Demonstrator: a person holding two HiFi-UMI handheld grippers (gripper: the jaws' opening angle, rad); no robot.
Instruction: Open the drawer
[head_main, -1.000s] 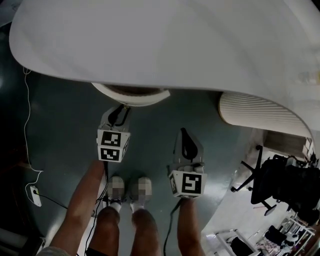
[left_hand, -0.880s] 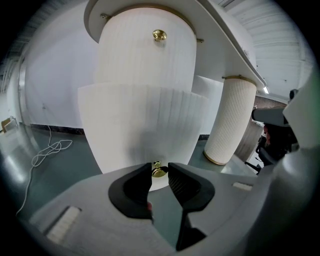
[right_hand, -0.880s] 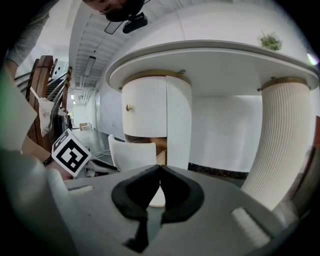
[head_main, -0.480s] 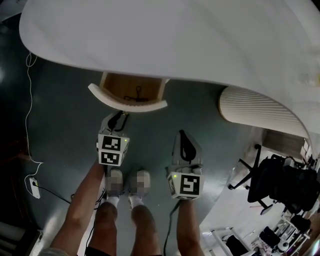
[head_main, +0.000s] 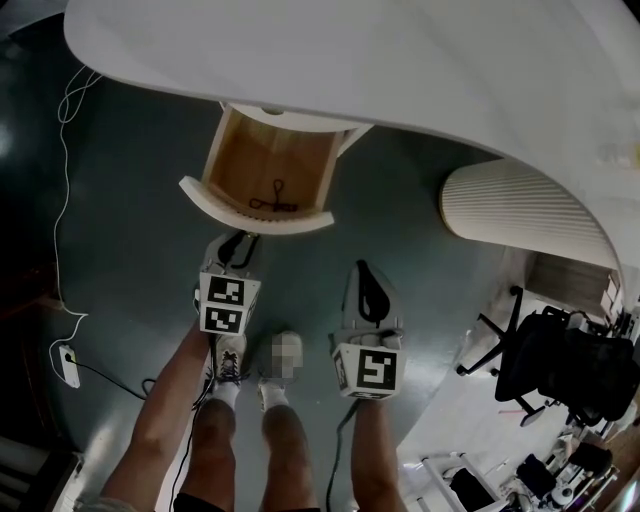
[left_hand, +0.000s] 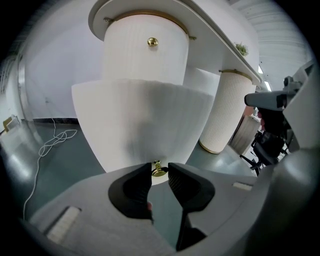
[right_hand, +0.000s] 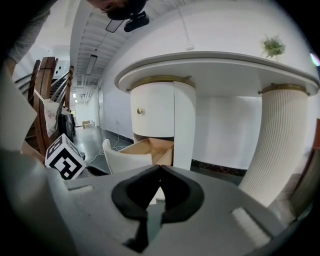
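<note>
- The person's legs (head_main: 290, 445) stand nearest, on the dark floor (head_main: 130, 200)
- The right gripper (head_main: 364, 272) hangs at near right with its jaws pressed together on nothing, well apart from the drawer
- The left gripper (head_main: 238, 245) reaches to the drawer's curved white front, and its jaws are clenched on the small brass knob (left_hand: 159, 171) at that front's lower edge
- The drawer (head_main: 250, 212) stands pulled out from under the white table (head_main: 350, 70); its wooden inside is open to view, with a small black looped cord (head_main: 274, 196) lying near the front
- A second brass knob (left_hand: 152, 42) sits on the closed front above
- A ribbed white column (head_main: 520, 215) stands further right, beyond a black office chair (head_main: 560, 370)
</note>
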